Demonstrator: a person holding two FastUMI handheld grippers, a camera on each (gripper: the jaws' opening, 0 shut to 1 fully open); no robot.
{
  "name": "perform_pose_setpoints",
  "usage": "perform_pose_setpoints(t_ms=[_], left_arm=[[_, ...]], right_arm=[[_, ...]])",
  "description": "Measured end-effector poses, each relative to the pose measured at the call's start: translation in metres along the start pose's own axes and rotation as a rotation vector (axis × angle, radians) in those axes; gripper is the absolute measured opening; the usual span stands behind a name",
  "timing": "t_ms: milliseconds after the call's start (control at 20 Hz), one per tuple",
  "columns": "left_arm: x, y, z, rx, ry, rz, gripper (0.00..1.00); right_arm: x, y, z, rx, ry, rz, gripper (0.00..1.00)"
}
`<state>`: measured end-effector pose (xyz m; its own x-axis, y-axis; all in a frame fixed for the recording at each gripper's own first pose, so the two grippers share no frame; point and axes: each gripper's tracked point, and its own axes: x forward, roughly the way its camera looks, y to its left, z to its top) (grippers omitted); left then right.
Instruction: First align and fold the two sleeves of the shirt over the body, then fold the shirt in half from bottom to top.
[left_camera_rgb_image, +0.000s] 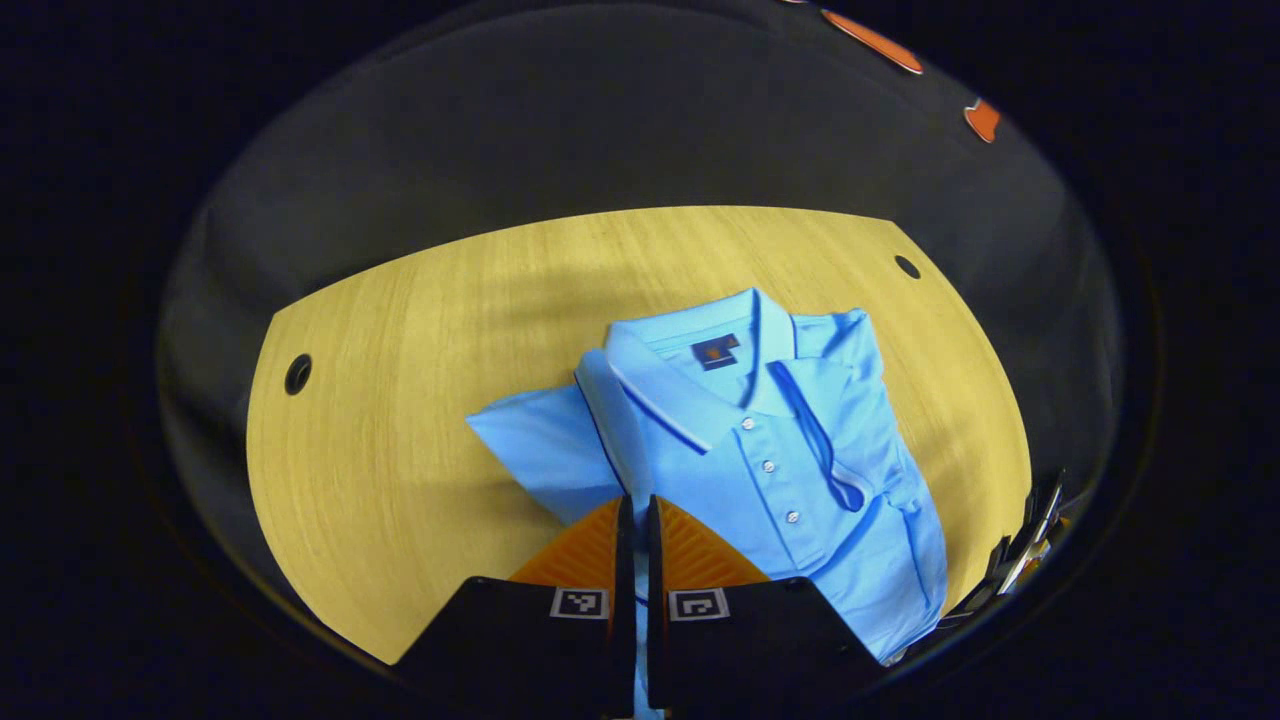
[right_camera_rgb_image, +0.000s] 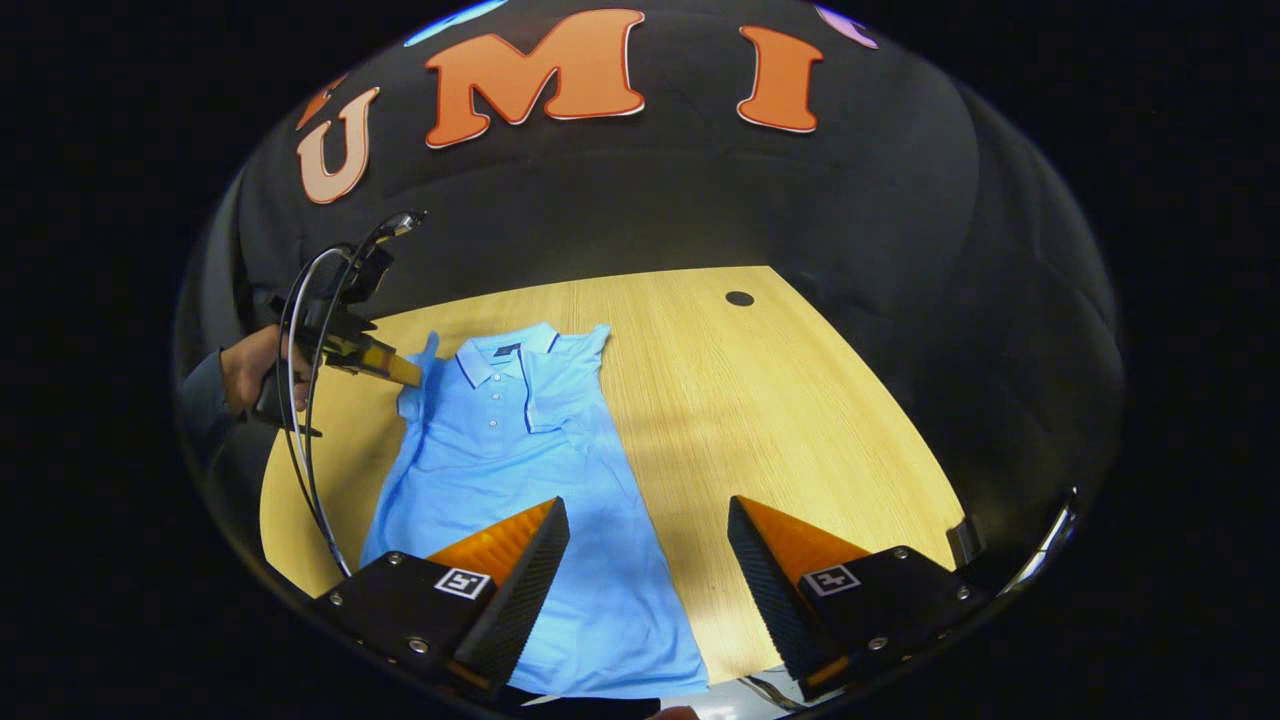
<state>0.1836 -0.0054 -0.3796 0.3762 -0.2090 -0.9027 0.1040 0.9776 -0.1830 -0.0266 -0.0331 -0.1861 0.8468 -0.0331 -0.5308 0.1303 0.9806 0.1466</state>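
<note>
A light blue polo shirt (left_camera_rgb_image: 780, 470) lies face up on the wooden table (left_camera_rgb_image: 400, 380), collar away from me. One sleeve (left_camera_rgb_image: 815, 425) is folded over the chest. My left gripper (left_camera_rgb_image: 640, 512) is shut on the other sleeve (left_camera_rgb_image: 535, 445), with blue cloth showing in the thin slit between its fingers. In the right gripper view, a hand (right_camera_rgb_image: 250, 375) holds the left gripper (right_camera_rgb_image: 412, 377) at the shirt's (right_camera_rgb_image: 490, 460) lifted sleeve (right_camera_rgb_image: 428, 358). My right gripper (right_camera_rgb_image: 645, 510) stands open above the shirt's lower edge, nothing between its fingers.
The table (right_camera_rgb_image: 800, 420) has round cable holes (left_camera_rgb_image: 298, 373) near its corners, another hole (right_camera_rgb_image: 740, 298) at the far side. A cable (right_camera_rgb_image: 300, 440) loops down from the left gripper. The right gripper's body (left_camera_rgb_image: 1030, 545) shows at the table's right edge.
</note>
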Motion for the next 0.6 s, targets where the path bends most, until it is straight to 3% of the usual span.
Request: perform_pose_setpoints(t_ms=[300,400,500,600], left_arm=[[0.018,-0.049,0.007,0.019,0.012,-0.082,0.08],[0.015,-0.064,0.006,-0.006,0.009,-0.129,0.15],[0.004,-0.076,0.004,-0.018,-0.007,-0.185,0.39],[-0.013,-0.075,0.0,0.001,-0.033,-0.189,0.78]], right_arm=[[-0.013,-0.016,-0.02,0.056,0.019,-0.044,0.98],[-0.014,-0.018,-0.025,0.085,0.027,-0.039,0.98],[-0.013,-0.022,-0.029,0.091,0.037,-0.034,0.98],[-0.013,-0.023,-0.031,0.072,0.043,-0.016,0.98]])
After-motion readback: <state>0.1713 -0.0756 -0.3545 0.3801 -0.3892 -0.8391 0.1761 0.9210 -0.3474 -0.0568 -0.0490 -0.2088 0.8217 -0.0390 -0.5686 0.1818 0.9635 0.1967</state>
